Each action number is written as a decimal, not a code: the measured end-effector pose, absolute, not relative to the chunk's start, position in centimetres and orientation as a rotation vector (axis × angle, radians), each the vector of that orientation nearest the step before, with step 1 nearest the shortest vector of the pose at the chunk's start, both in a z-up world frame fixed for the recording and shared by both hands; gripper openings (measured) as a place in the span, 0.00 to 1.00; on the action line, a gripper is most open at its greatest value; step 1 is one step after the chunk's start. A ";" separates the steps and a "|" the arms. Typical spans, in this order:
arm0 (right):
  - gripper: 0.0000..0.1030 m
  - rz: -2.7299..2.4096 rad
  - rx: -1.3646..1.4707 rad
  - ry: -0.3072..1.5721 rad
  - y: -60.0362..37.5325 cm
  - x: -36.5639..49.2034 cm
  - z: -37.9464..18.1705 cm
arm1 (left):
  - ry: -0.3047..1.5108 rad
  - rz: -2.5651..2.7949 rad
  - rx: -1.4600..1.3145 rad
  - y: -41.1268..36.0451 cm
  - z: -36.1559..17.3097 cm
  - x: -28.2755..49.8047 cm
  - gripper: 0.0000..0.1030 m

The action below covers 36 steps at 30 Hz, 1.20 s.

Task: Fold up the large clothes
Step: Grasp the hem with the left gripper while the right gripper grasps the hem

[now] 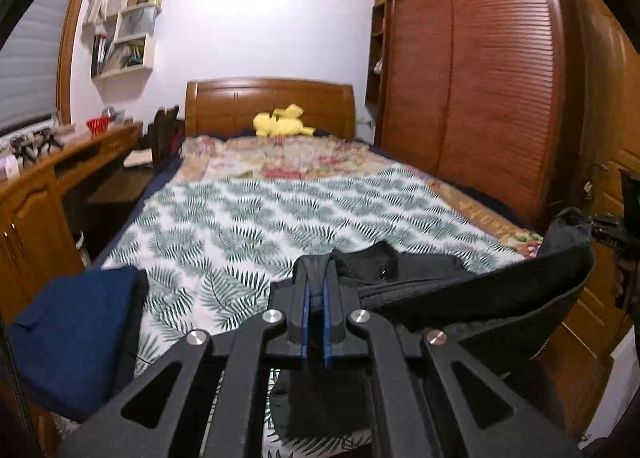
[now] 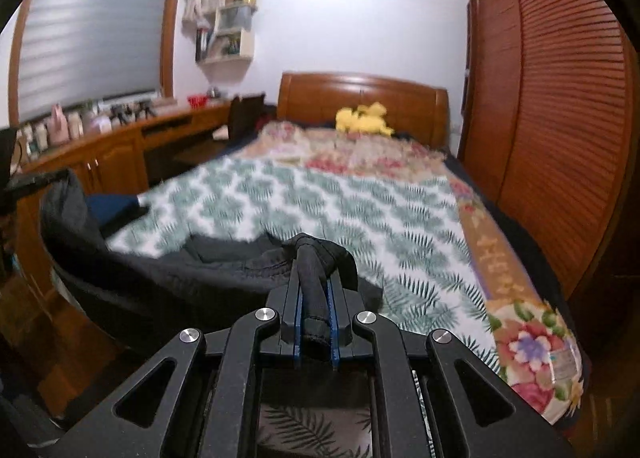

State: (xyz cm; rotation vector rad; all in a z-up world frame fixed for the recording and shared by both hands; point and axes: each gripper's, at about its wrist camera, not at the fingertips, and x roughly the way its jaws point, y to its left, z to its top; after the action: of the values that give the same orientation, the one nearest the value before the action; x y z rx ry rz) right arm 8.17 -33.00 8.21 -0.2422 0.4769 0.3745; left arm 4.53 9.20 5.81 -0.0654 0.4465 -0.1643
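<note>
over the bed's foot, both grippers clamp the dark grey fleece garment (image 1: pixel 460 298): left gripper (image 1: pixel 316 290), right gripper (image 2: pixel 316 298), long axis strung between them (sagging mid-span).

We are logging a black garment (image 1: pixel 480 298) of matt, fleecy cloth; a leaf-print sheet (image 1: pixel 248 225) of smooth matt cotton-like fabric; a navy folded cloth (image 1: pixel 72 334), matt. We are noting the headboard (image 1: pixel 272 105) and slatted wardrobe (image 1: pixel 480 89) as glossy varnished wood, the left gripper (image 1: pixel 316 278) and right gripper (image 2: pixel 316 282) as matt black plastic with shiny metal pins.
</note>
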 end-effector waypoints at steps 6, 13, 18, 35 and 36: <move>0.07 0.358 -0.280 0.566 -32.2 15.2 2.3 | 0.509 -0.134 -0.047 9.2 1.8 10.2 0.02; 0.08 0.320 -0.252 0.625 -31.1 26.0 -1.9 | 0.532 -0.060 -0.024 9.2 -0.7 17.5 0.02; 0.09 0.289 -0.182 0.658 -31.3 32.4 -3.9 | 0.551 -0.052 -0.014 9.5 -2.1 22.0 0.02; 0.13 0.199 -0.135 0.743 -31.0 40.4 -9.2 | 0.650 -0.080 0.004 9.2 -5.0 27.3 0.09; 0.15 0.202 -0.135 0.739 -31.1 40.3 -9.2 | 0.651 -0.078 0.009 9.0 -5.0 27.1 0.11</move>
State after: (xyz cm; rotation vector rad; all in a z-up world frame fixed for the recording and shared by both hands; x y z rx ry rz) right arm 40.31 -31.05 -9.18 -0.1347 0.7391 0.2019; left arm 27.15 8.99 -5.01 0.0092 0.6510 -0.0777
